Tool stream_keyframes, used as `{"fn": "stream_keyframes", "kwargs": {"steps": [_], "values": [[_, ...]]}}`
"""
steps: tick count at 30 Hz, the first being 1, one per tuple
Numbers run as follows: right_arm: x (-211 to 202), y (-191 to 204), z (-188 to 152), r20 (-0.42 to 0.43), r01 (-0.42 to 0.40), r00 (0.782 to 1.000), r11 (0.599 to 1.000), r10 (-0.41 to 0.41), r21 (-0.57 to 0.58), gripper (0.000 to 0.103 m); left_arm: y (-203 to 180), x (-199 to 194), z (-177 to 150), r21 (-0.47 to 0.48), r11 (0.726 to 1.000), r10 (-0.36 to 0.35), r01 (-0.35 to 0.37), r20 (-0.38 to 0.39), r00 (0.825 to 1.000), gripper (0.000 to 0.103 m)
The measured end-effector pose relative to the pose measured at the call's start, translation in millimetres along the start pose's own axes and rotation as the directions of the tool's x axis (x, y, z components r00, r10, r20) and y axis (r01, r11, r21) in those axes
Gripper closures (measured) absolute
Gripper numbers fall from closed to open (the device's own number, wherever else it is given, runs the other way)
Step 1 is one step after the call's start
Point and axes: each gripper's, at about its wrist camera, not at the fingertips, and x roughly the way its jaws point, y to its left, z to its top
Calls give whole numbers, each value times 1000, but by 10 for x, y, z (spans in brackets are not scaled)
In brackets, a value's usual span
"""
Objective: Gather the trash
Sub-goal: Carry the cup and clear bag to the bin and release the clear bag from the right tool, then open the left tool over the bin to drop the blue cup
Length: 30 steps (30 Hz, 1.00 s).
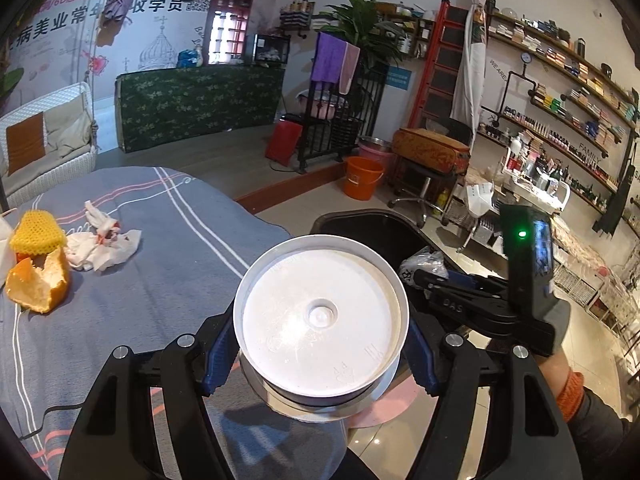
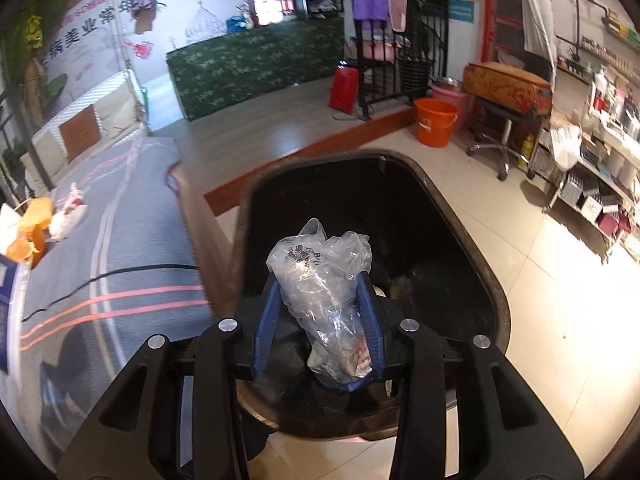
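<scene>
My left gripper (image 1: 320,344) is shut on a white plastic cup (image 1: 320,316), its round bottom facing the camera, held at the table's right edge. My right gripper (image 2: 318,312) is shut on a crumpled clear plastic bag (image 2: 324,292) and holds it over the open black trash bin (image 2: 460,216). The right gripper (image 1: 424,276) also shows in the left wrist view over the bin (image 1: 360,224). On the table lie orange peel (image 1: 40,284), a yellow foam net (image 1: 36,232) and crumpled white tissue (image 1: 100,240).
The table has a grey striped cloth (image 1: 160,240). An orange bucket (image 2: 434,122) and a stool (image 2: 500,136) stand on the tiled floor beyond the bin. Shelves of goods (image 1: 560,120) line the right wall. A white wicker seat (image 1: 44,140) stands behind the table.
</scene>
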Motion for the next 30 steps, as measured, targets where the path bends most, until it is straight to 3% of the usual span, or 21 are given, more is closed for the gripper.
{"fn": "stream_keyframes", "kwargs": {"steps": [2, 3, 4, 18, 30], "values": [[42, -66, -24, -5, -3, 1000, 1000, 3, 30, 45, -37, 36, -4, 9, 1000, -10, 10, -7, 1000, 34], [56, -92, -31, -4, -4, 1000, 999, 5, 47, 32, -55, 55, -3, 13, 1000, -14, 15, -11, 1000, 34], [58, -108, -36, 0, -7, 1000, 998, 7, 58, 31, -71, 78, -2, 17, 1000, -20, 20, -15, 1000, 34], [-273, -258, -98, 54, 36, 998, 998, -39, 59, 29, -276, 451, 47, 31, 994, -98, 101, -73, 992, 34], [-476, -587, -79, 101, 114, 987, 988, -125, 105, 25, -604, 1043, 139, 79, 985, -137, 151, -168, 976, 34]]}}
